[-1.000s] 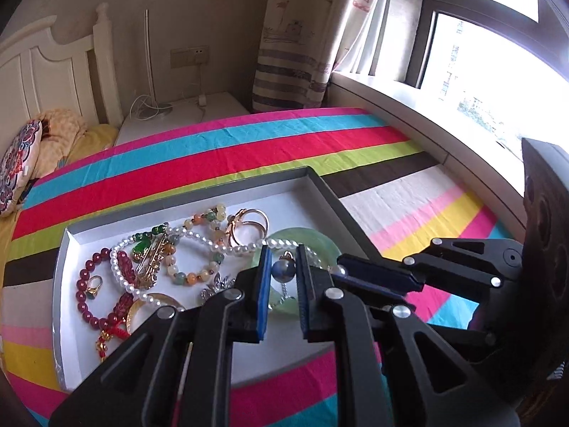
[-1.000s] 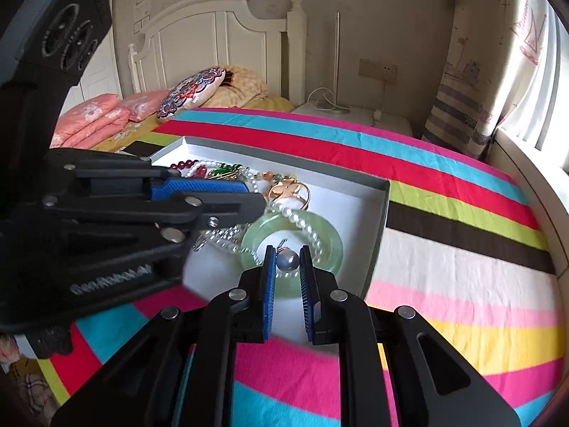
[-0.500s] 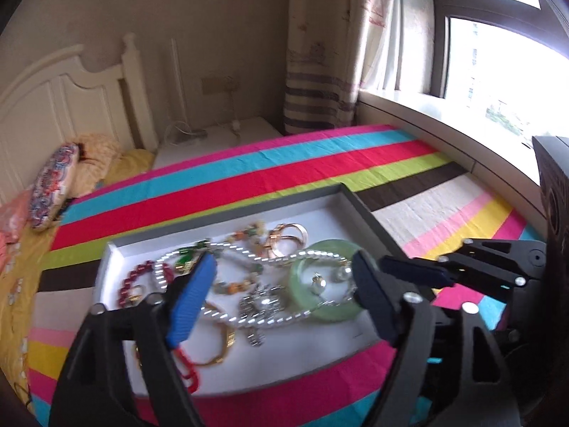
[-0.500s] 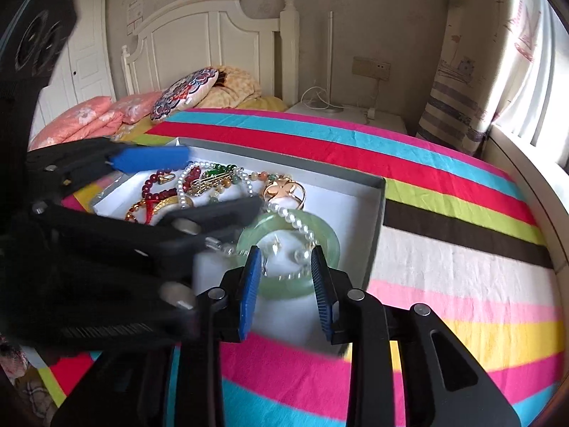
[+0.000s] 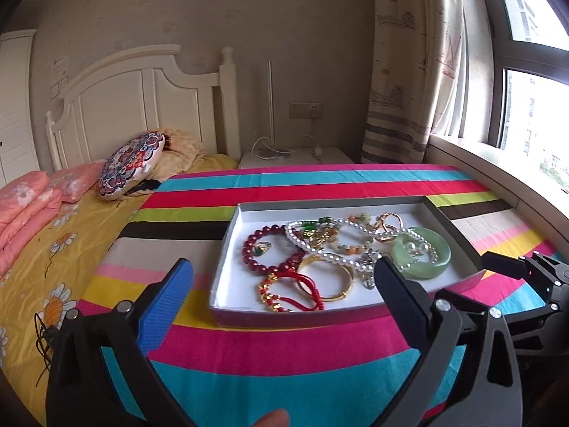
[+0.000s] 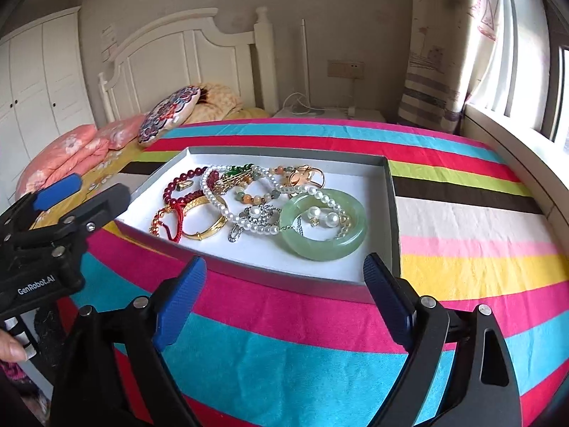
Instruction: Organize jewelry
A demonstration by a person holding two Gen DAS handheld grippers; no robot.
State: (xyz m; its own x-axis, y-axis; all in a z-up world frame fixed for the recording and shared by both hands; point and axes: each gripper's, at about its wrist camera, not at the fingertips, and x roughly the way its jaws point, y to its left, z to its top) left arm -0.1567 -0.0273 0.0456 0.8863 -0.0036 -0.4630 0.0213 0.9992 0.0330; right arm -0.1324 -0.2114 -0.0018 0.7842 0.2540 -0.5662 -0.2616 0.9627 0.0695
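Jaws of both grippers, clenched on a pearl earring a second ago, are opening; left gripper (image 5: 282, 284) and right gripper (image 6: 284, 284) grasp nothing. Earrings (image 6: 325, 216) lie on the jade bangle (image 6: 322, 226) at the tray's (image 6: 393, 213) right edge. "GenRobot.AI" marks the left gripper.

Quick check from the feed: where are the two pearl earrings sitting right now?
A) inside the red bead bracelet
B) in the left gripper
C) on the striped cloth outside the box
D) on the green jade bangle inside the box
D: the pearl earrings lie on the green jade bangle in the box; both grippers' jaws are opening with nothing between them.
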